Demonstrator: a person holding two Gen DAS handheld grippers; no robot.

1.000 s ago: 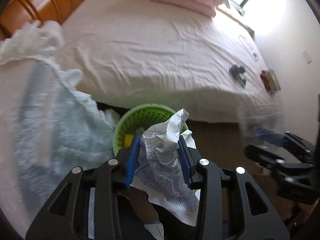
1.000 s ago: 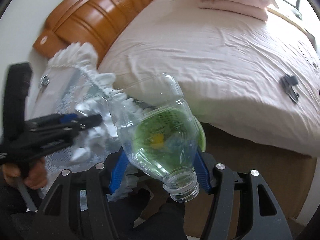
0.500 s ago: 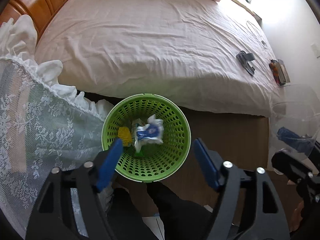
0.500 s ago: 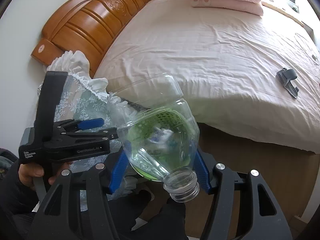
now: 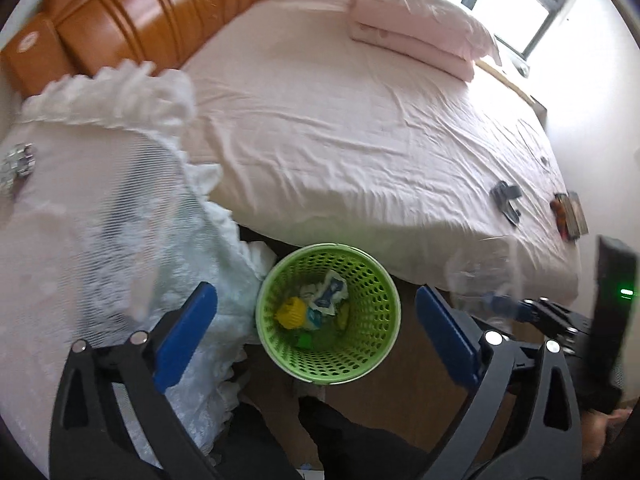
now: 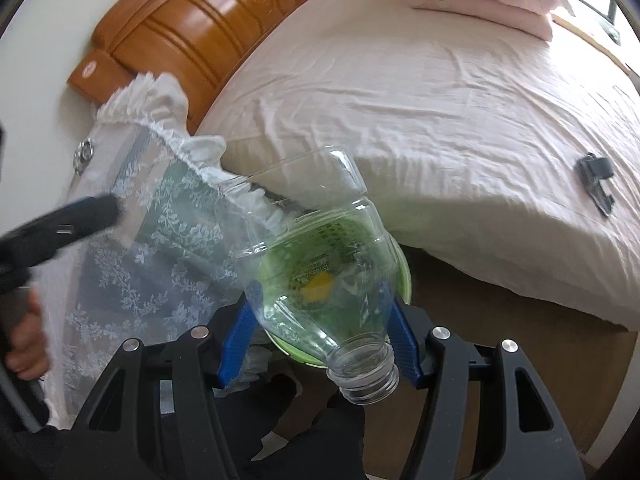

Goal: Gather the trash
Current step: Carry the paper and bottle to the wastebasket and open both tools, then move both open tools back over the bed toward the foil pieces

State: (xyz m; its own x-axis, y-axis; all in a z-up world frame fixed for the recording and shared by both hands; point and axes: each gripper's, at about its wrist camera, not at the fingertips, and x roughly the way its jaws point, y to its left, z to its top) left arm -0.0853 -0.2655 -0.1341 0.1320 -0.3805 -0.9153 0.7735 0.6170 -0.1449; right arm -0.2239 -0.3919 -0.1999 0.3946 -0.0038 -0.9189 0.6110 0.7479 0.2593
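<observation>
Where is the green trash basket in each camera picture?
Left wrist view: the green trash basket sits low in the middle, on the floor between the open left tool fingers.
Right wrist view: the basket shows lower middle, mostly seen through the clear plastic bottle held by the right tool.
Shared landmark: the orange wooden headboard, upper left in both.

My left gripper (image 5: 316, 320) is hanging spread wide over the green basket (image 5: 362, 364), whose mouth is lying open from above. The lace cloth (image 5: 120, 240) is crowding its left side and the bed (image 5: 360, 140) is overhanging its far rim. My right gripper (image 6: 320, 328), clamping the bottle (image 6: 316, 264), is filling the space to the right.
</observation>
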